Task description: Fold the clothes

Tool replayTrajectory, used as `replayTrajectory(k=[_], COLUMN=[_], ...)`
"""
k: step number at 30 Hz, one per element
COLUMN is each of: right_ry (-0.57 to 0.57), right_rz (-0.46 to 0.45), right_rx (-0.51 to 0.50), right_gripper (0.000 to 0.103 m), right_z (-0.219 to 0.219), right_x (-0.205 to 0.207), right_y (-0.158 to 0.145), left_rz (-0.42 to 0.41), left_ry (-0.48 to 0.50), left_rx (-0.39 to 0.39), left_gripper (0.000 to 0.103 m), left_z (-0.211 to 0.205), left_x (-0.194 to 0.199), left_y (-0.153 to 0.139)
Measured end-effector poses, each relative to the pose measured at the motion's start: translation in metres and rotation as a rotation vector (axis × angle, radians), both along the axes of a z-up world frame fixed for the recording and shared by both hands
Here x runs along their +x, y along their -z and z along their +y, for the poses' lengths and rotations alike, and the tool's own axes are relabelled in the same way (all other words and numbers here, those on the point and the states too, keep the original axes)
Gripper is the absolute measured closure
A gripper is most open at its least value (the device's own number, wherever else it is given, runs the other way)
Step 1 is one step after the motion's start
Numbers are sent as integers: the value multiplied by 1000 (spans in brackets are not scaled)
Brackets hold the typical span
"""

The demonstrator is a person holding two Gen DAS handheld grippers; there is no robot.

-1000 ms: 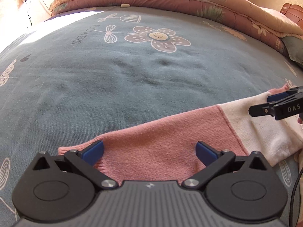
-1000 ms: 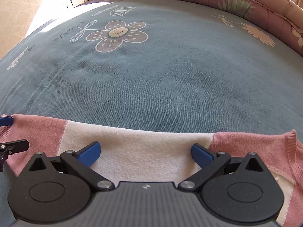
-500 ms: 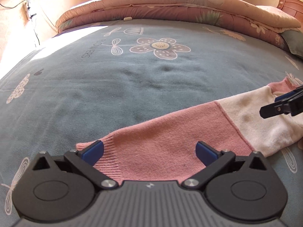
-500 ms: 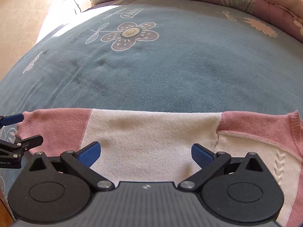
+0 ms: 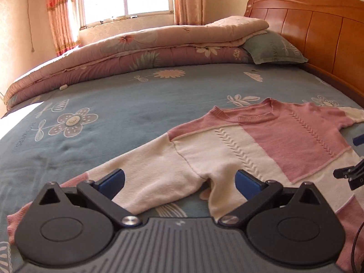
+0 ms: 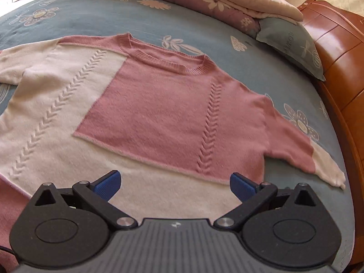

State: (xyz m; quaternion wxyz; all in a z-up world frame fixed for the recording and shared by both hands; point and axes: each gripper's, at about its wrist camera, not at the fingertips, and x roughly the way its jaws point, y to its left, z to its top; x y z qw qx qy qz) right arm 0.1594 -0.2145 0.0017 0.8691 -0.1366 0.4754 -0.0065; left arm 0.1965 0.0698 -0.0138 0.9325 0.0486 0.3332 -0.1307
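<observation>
- My left gripper (image 5: 179, 180) has its blue pads spread wide and grips nothing; it hovers low over the cream sleeve (image 5: 159, 177) of the sweater.
- That sleeve runs from the shoulder down toward the camera and ends in a pink cuff (image 5: 16, 223) at the lower left, partly hidden behind the gripper body.
- The sweater (image 5: 261, 145) itself lies flat and face up on the blue flowered bedsheet (image 5: 136, 104), neckline pointing toward the far side of the bed; I see cream on its left half and lower band, and a pink block across the chest.
- Behind it I see a folded pink quilt (image 5: 136, 45) along the far edge, a blue pillow (image 5: 270, 47) and the wooden headboard (image 5: 318, 27).
- My right gripper (image 6: 175, 185) is also spread apart, pinching nothing, and sits over the cream lower band of the sweater (image 6: 170, 113), just below the pink block.
- In the left wrist view its black tip (image 5: 350, 175) shows at the right edge, over the sweater's body.
- The other sleeve (image 6: 302, 150) stretches out to the right, pink with a cream end, lying on the bedsheet (image 6: 227, 31) near the headboard (image 6: 336, 72).
</observation>
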Motion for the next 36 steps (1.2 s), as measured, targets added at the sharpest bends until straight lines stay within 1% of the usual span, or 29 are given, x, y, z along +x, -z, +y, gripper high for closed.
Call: replayTrajectory(k=[3,4,6,7,9,11,12,15,18,21,22,24,26,28,29,31,32,34,36], right_ry=[88,115,192,202,180,127,122,133,136,131,134,115,72,48,47,53,77,134,127], right_rz=[57,54,23,1,-20,-42,-68,-144,-168,-107,-99,-151,-222,-253,-246,-194,-164,-125,-141], right_rx=[105,156,295,325,327,274,269,281,278,297,309,307,302,338,371,453,469,450,415], right_gripper=[0,0,0,0,0,0,0,0,0,0,0,0,0,0,0,0,0,0,0], right_z=[-27,-35,-52,-56,-54,-46,-45,-46,-47,-53,-56,-59,-62,-68,-73,-85,-92,-103,-113], right_x=[-23,-28,-40,-44,-47,-53,-57,-64,-61,-49,-44,-34,-17,4,16,45,55,65,56], right_y=[25,30,36,36,37,39,40,45,47,38,33,18,5,0,3,14,22,36,38], left_rz=[126,178,254,283,331,308,307,308,316,309,303,299,330,321,321,324,324,322,319], left_ry=[40,45,41,31,7,-2,-7,-22,-33,-71,-85,-114,-148,-154,-154,-154,-151,-149,-150], left_rx=[-102,-115,-114,-110,-100,-46,-21,3,-2,-27,-34,-42,-63,-79,-81,-84,-83,-93,-110], left_gripper=[1,1,1,1,1,1,1,1,1,1,1,1,1,1,1,1,1,1,1], left_z=[-41,-58,-79,-85,-95,-104,-108,-113,-113,-107,-104,-99,-90,-86,-86,-85,-85,-84,-81], left_x=[-4,-10,-17,-20,-26,-31,-32,-27,-17,-11,-10,-6,1,1,2,3,3,3,3], left_y=[17,28,48,58,76,80,80,80,79,72,70,68,77,77,77,77,78,78,78])
